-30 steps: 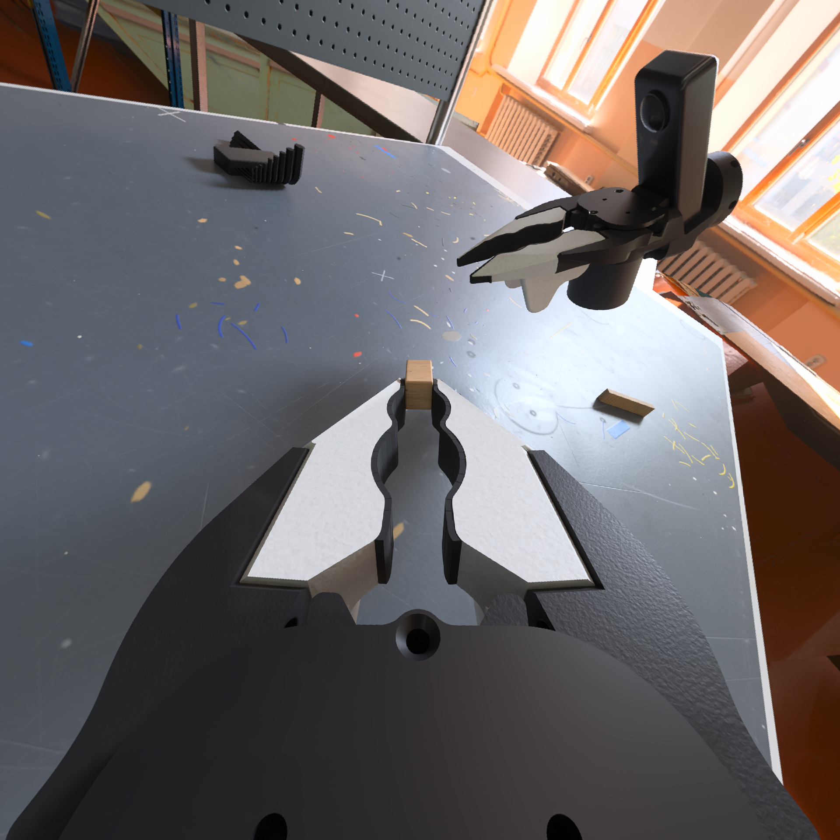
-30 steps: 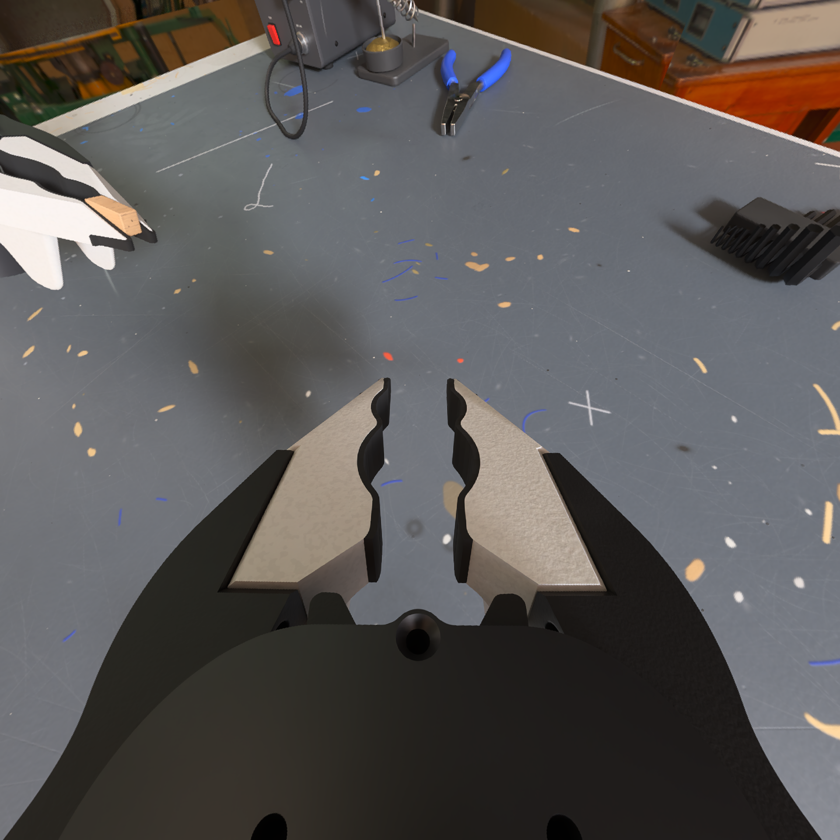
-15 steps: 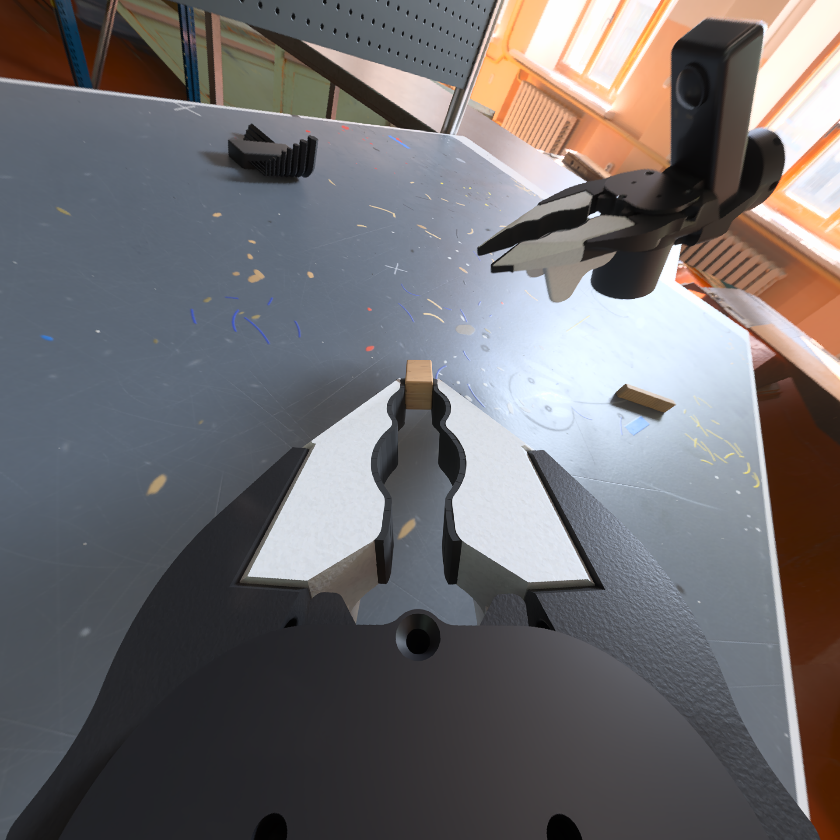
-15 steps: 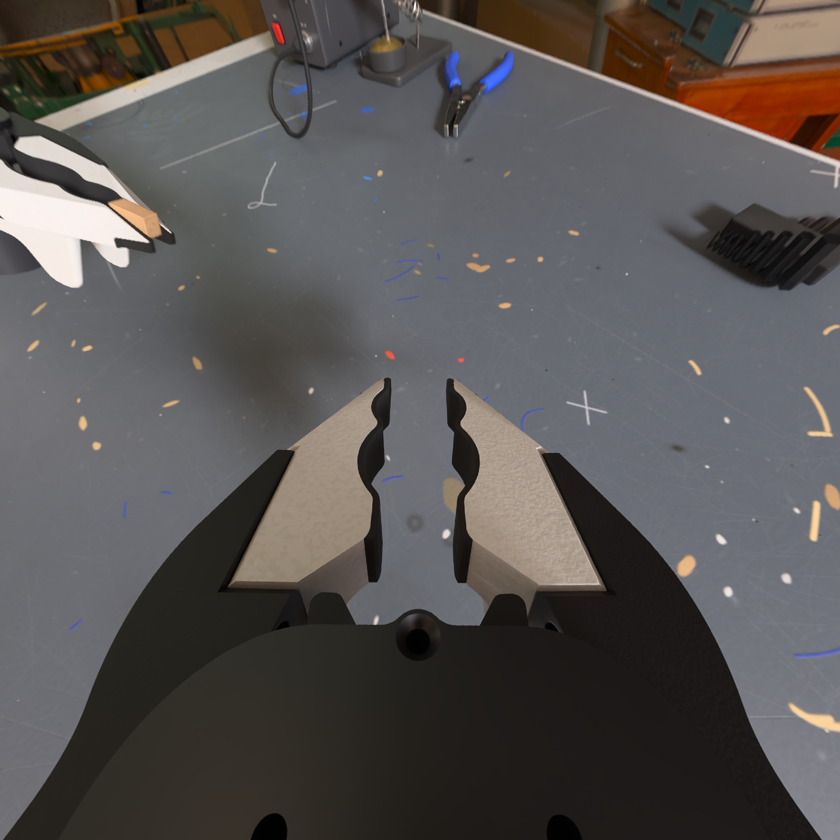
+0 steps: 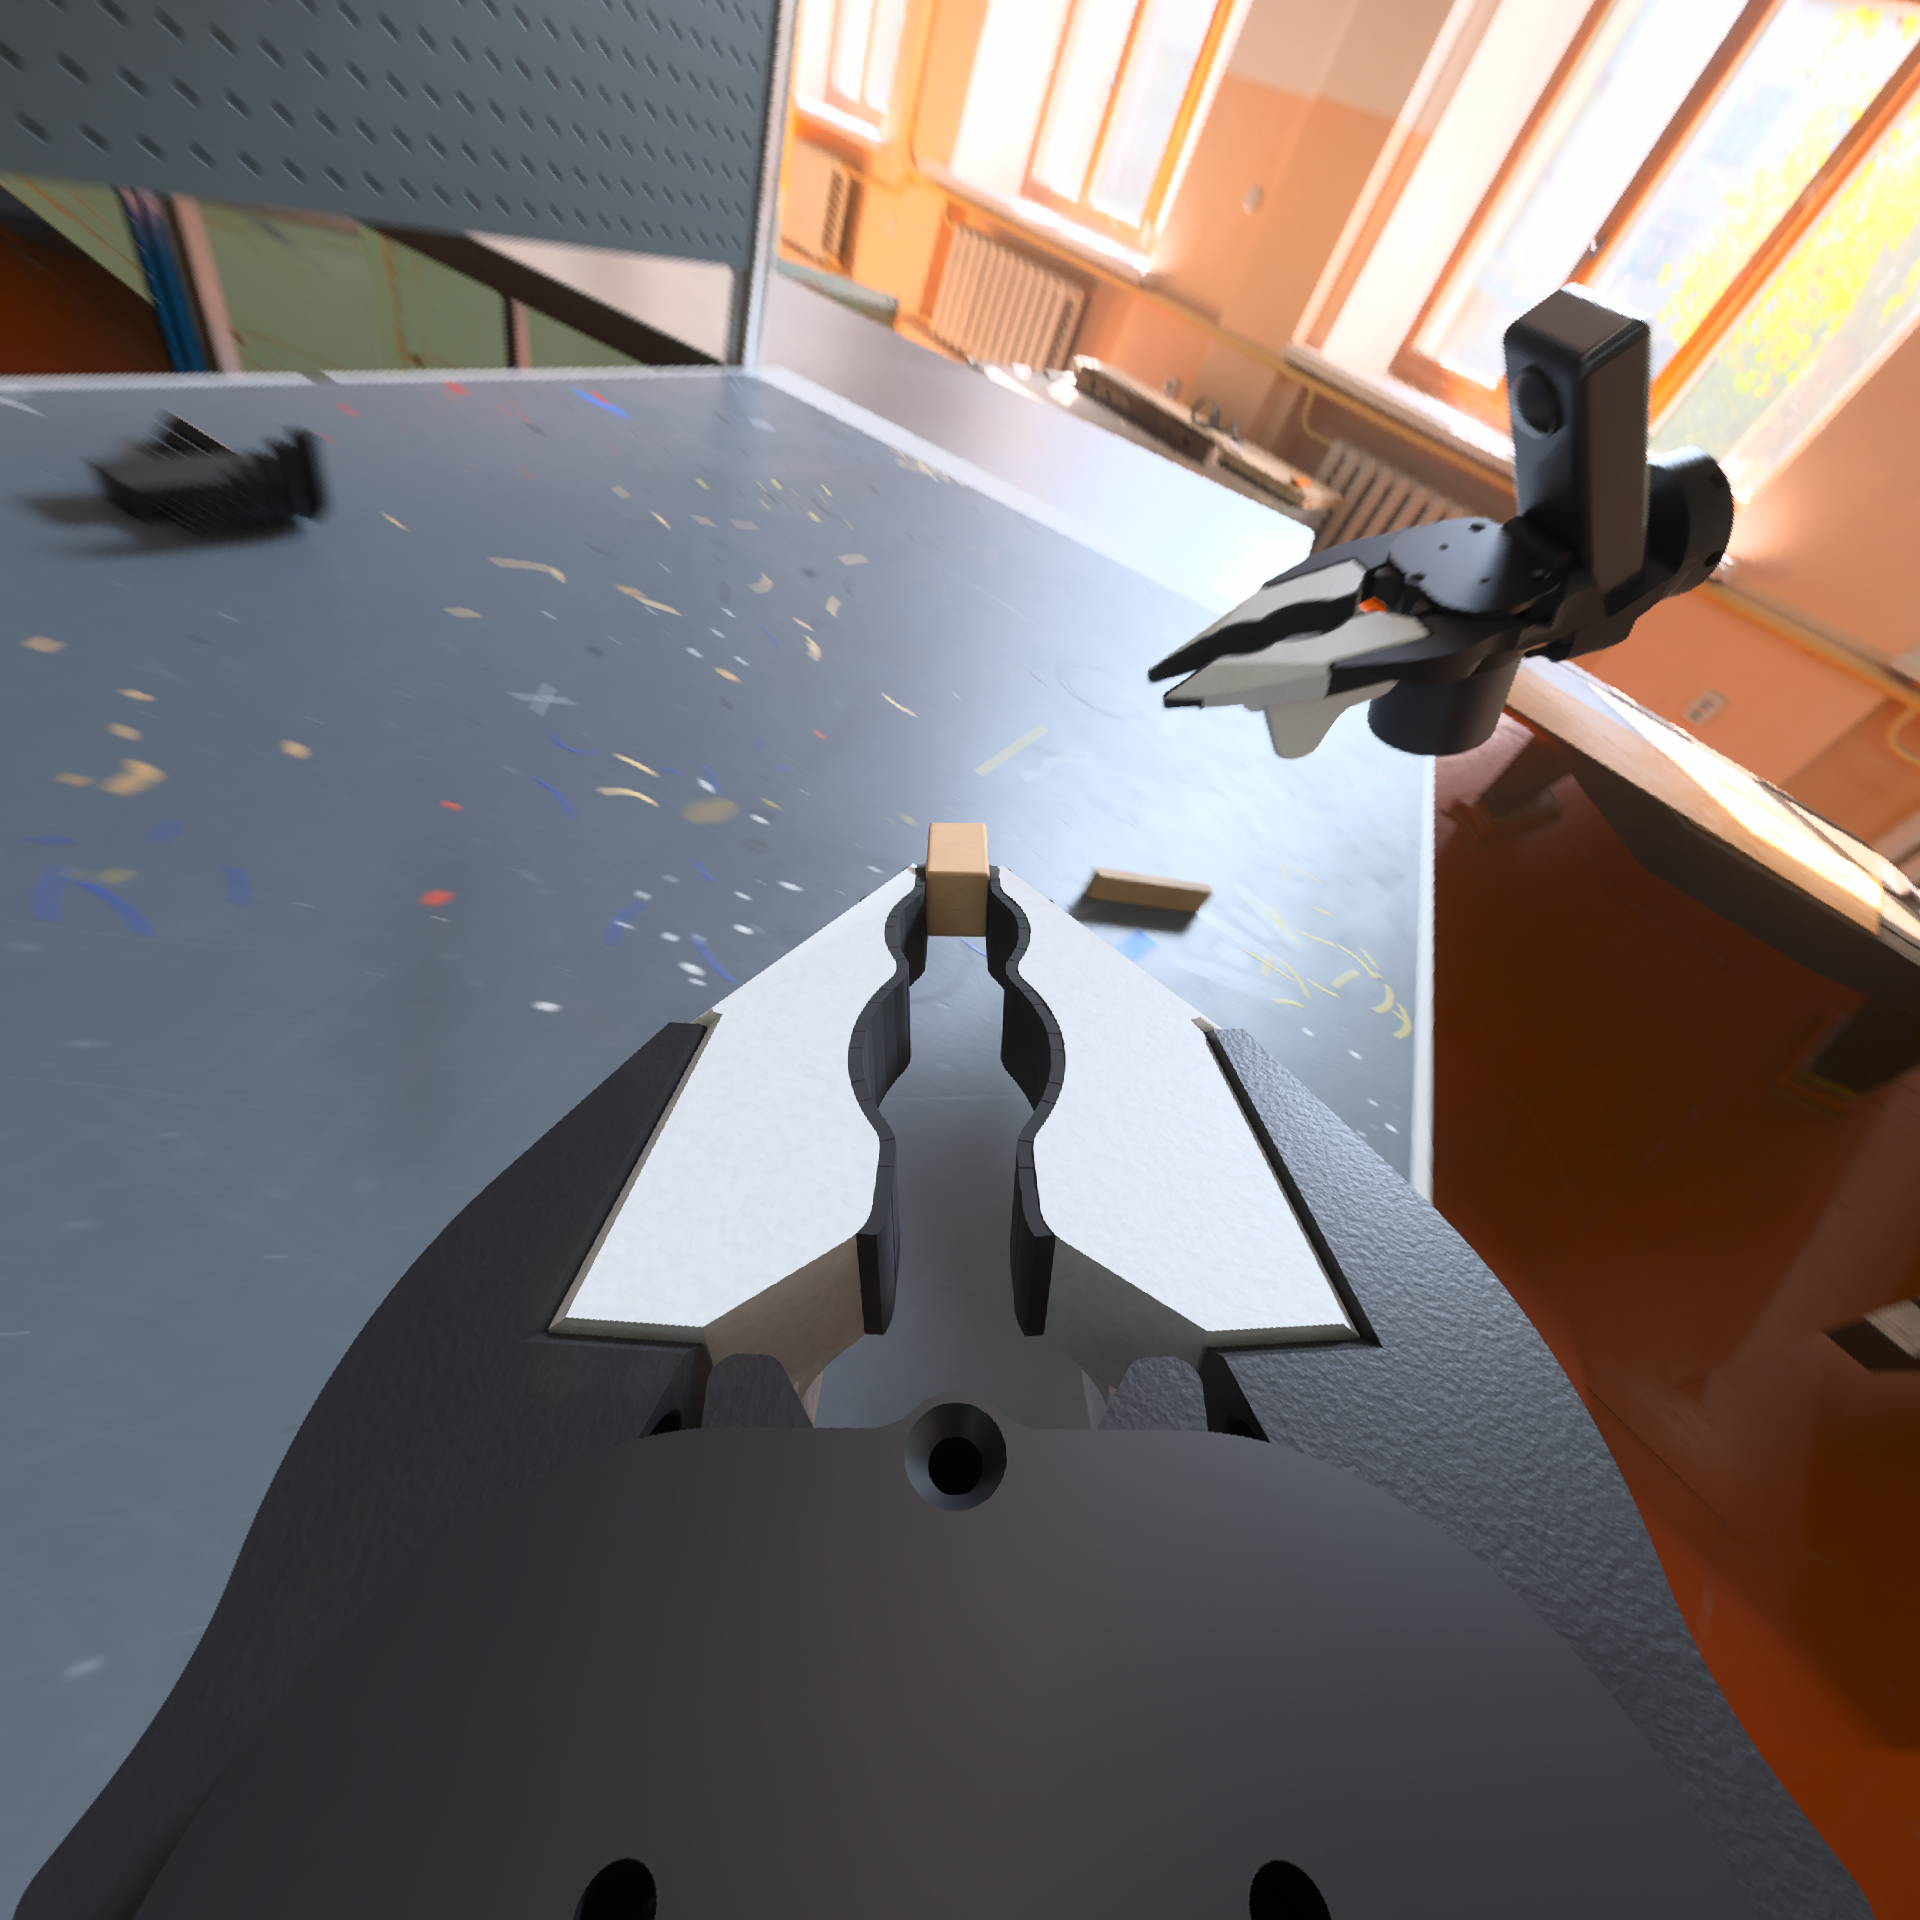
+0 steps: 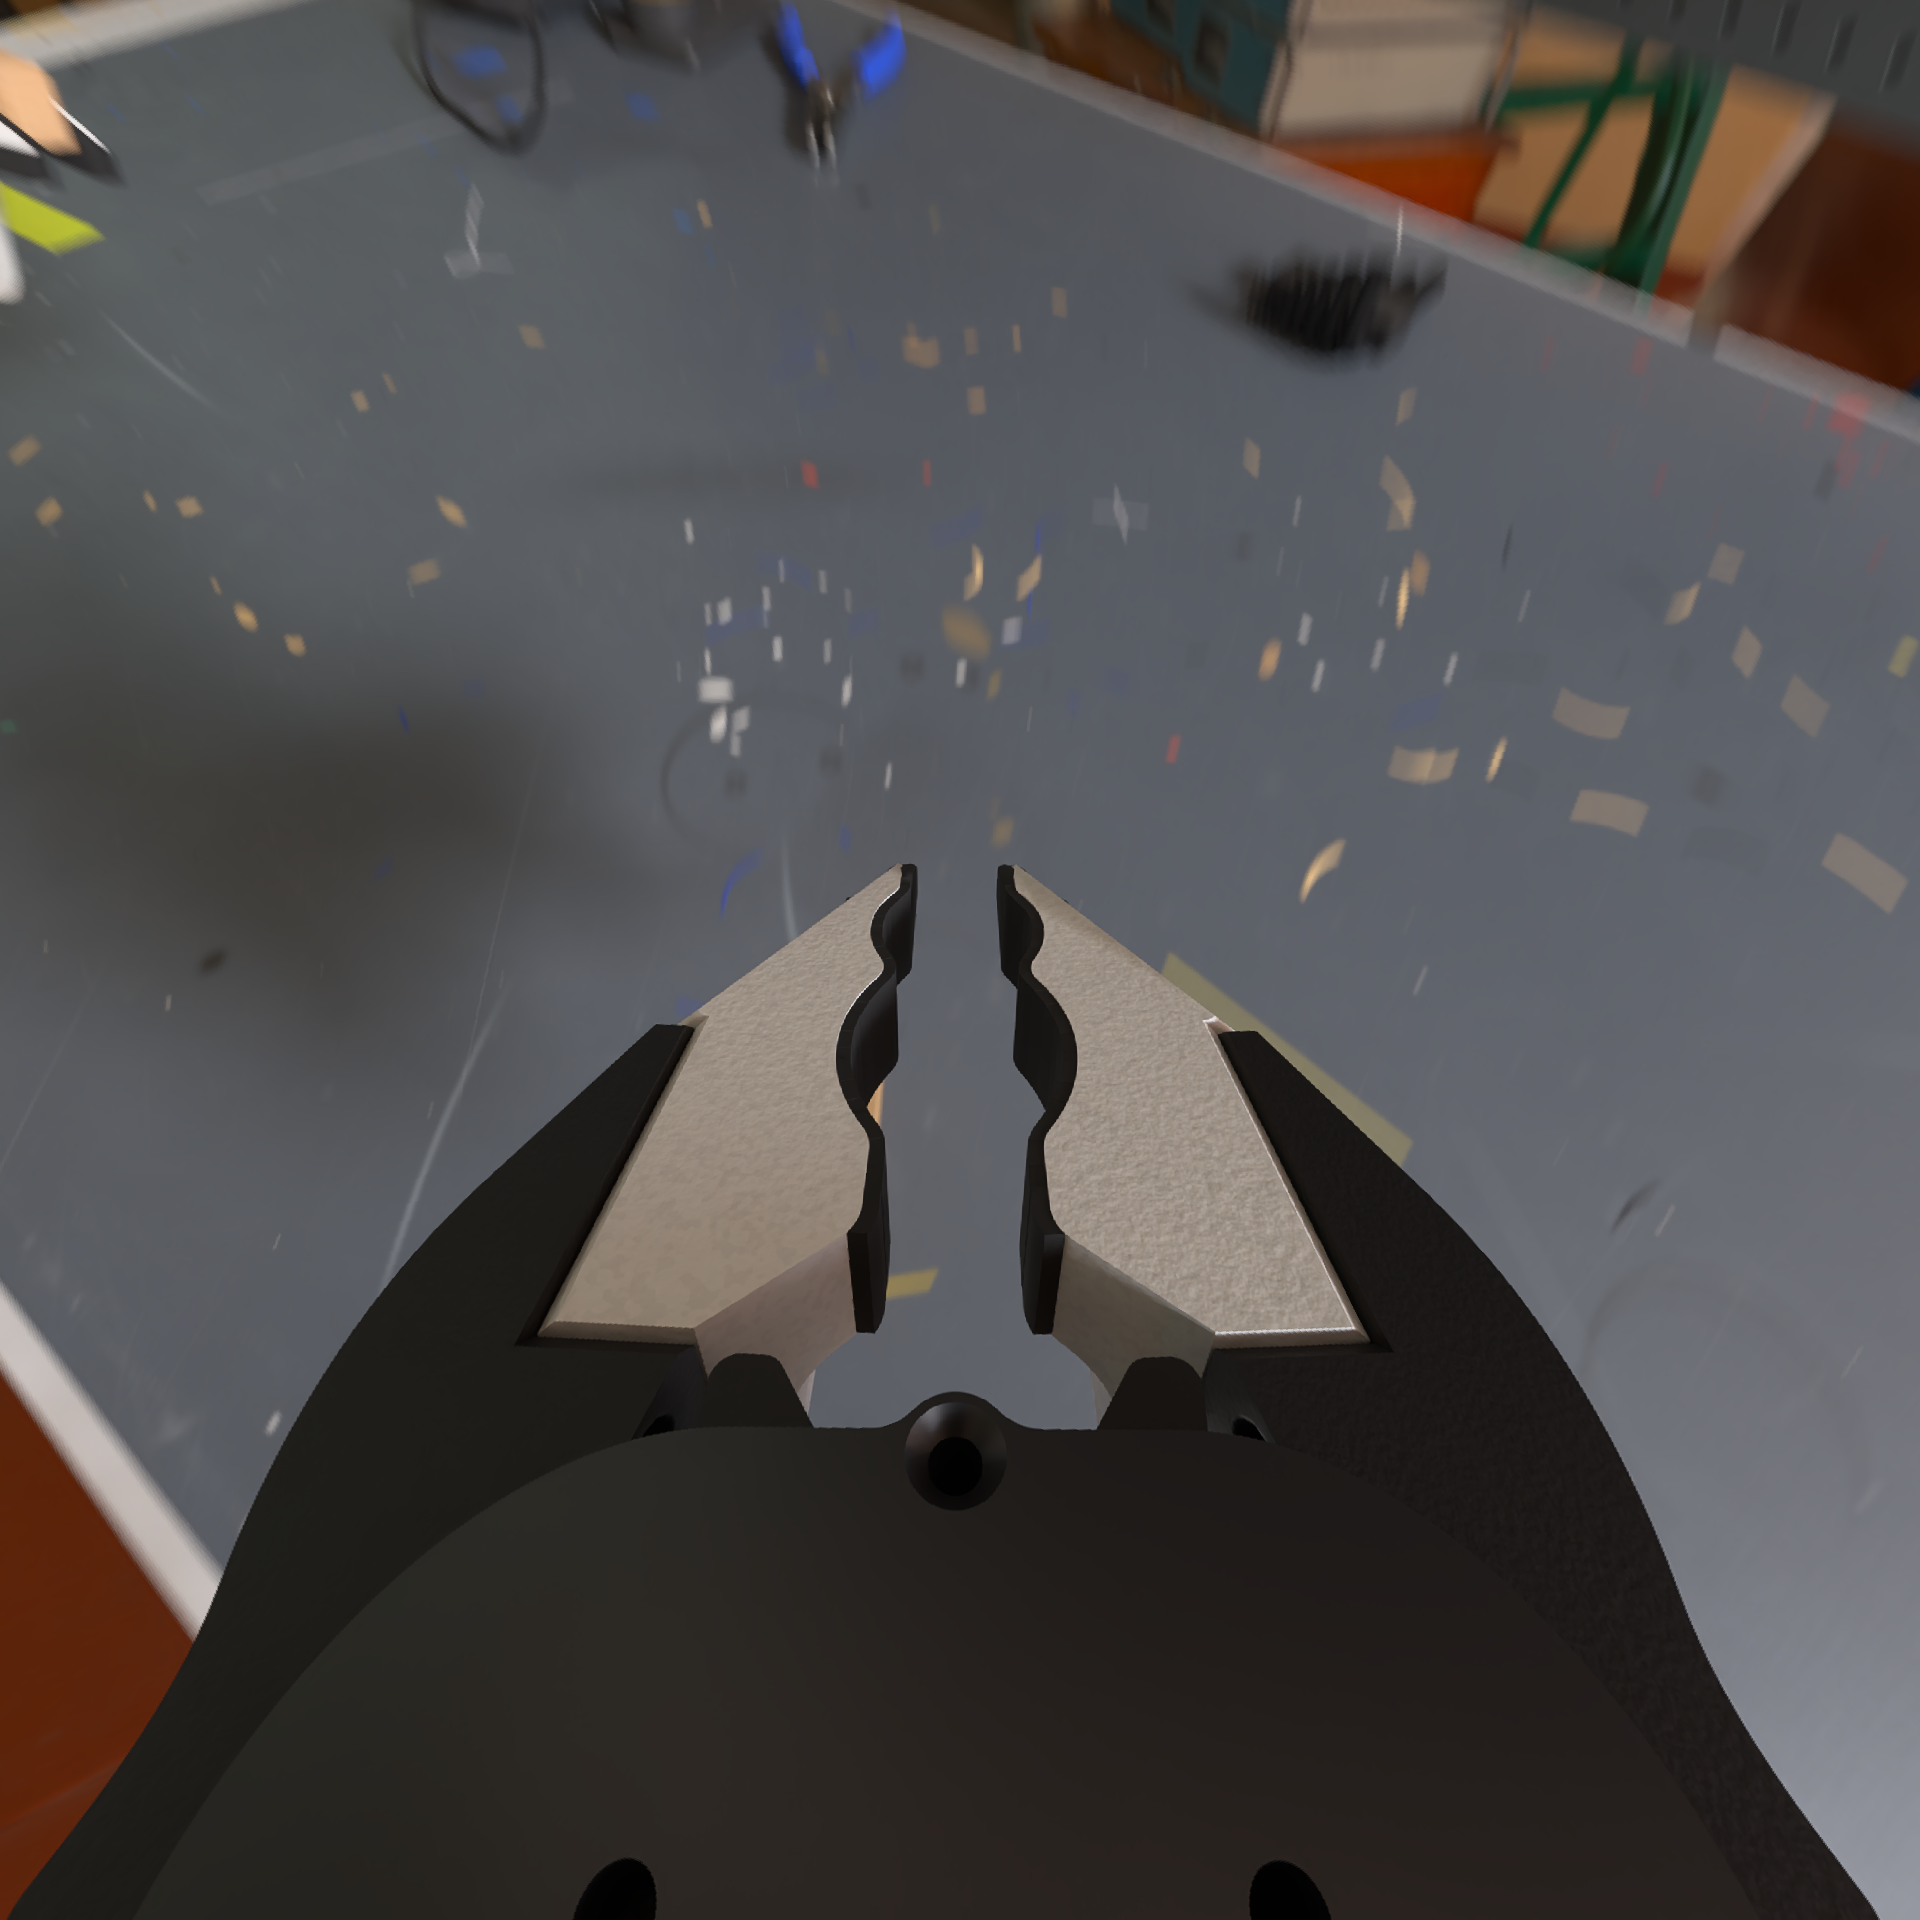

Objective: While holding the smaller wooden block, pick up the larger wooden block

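Observation:
My left gripper [image 5: 957, 883] is shut on the smaller wooden block [image 5: 957, 891], a tan cube held at its fingertips above the grey table [image 5: 312, 1039]. The larger wooden block [image 5: 1143, 896], a flat tan bar, lies on the table just right of and beyond those fingertips, near the table's right edge. My right gripper [image 5: 1164, 686] hovers high above and beyond it. In the right wrist view my right gripper [image 6: 956, 883] is open and empty, its jaws a narrow gap apart. That view is blurred and does not clearly show the larger block. The smaller block [image 6: 36, 109] shows at top left.
A black ribbed part [image 5: 208, 483] lies at the far left of the table; it also shows in the right wrist view [image 6: 1330, 296]. Blue-handled pliers [image 6: 831, 73] and a black cable [image 6: 488, 83] lie at the far end. The table edge [image 5: 1423, 987] drops to an orange floor.
The left view has swung right, so the larger block now sits nearer my left fingertips. The right gripper has moved back toward the table edge and its view is blurred. Both grips are unchanged.

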Controlling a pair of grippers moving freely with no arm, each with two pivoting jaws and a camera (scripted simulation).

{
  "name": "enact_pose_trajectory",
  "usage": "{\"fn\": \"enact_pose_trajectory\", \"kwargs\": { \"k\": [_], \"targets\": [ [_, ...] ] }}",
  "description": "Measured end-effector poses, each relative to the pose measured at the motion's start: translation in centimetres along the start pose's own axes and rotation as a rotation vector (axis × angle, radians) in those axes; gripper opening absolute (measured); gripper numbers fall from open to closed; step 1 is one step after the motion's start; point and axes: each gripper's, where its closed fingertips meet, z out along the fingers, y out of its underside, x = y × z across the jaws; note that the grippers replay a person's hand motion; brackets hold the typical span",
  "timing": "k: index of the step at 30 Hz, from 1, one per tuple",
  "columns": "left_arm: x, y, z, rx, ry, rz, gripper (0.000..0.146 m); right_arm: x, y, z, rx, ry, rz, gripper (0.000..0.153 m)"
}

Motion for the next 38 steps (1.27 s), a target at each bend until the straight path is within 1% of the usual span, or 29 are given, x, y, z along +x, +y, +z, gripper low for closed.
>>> {"fn": "enact_pose_trajectory", "kwargs": {
  "k": [2, 3, 5, 8, 11, 14, 22, 27, 29, 30, 33, 35, 38],
  "targets": [
    [2.3, 1.5, 1.5, -0.05, 0.019, -0.01, 0.01, -1.3, 4.2, -0.3, -0.076, 0.0, 0.075, 0.015],
    [3.2, 2.3, 2.3, -0.07, 0.024, -0.012, 0.01, -2.0, 5.7, -0.2, -0.111, -0.007, 0.091, 0.016],
    [5.1, 3.8, 3.9, -0.101, 0.054, -0.031, 0.01, -2.9, 7.9, 0.3, -0.161, 0.015, 0.059, 0.018],
    [7.3, 5.5, 5.9, -0.123, 0.105, -0.05, 0.01, -2.7, 9.9, 0.8, -0.212, 0.077, 0.0, 0.018],
    [7.9, 7.1, 7.5, -0.169, 0.091, -0.026, 0.01, -2.5, 10.3, 1.2, -0.195, 0.067, 0.031, 0.018],
    [7.9, 7.9, 8.3, -0.194, 0.083, -0.018, 0.01, -2.4, 10.4, 1.4, -0.192, 0.054, 0.034, 0.017],
    [7.5, 7.8, 8.7, -0.199, 0.089, -0.021, 0.01, -2.5, 10.4, 1.9, -0.191, 0.06, -0.006, 0.011],
    [6.5, 9.7, 8.8, -0.328, 0.041, 0.012, 0.01, -2.6, 10.2, 2.2, -0.192, 0.06, -0.037, 0.008],
    [6.3, 10.0, 8.6, -0.345, 0.034, 0.029, 0.01, -2.6, 10.4, 1.9, -0.215, 0.045, -0.058, 0.008],
    [6.2, 10.1, 8.6, -0.345, 0.035, 0.038, 0.01, -2.6, 10.6, 1.5, -0.257, 0.016, -0.085, 0.008],
    [6.1, 10.3, 8.6, -0.337, 0.046, 0.073, 0.01, -1.9, 10.9, -1.2, -0.461, -0.086, -0.171, 0.008],
    [5.9, 10.3, 8.7, -0.316, 0.052, 0.121, 0.01, -0.5, 10.9, -3.3, -0.634, -0.118, -0.205, 0.008],
    [5.9, 10.1, 8.8, -0.271, 0.058, 0.25, 0.01, 1.6, 11.7, -5.7, -0.951, -0.159, -0.241, 0.008]
  ]
}}
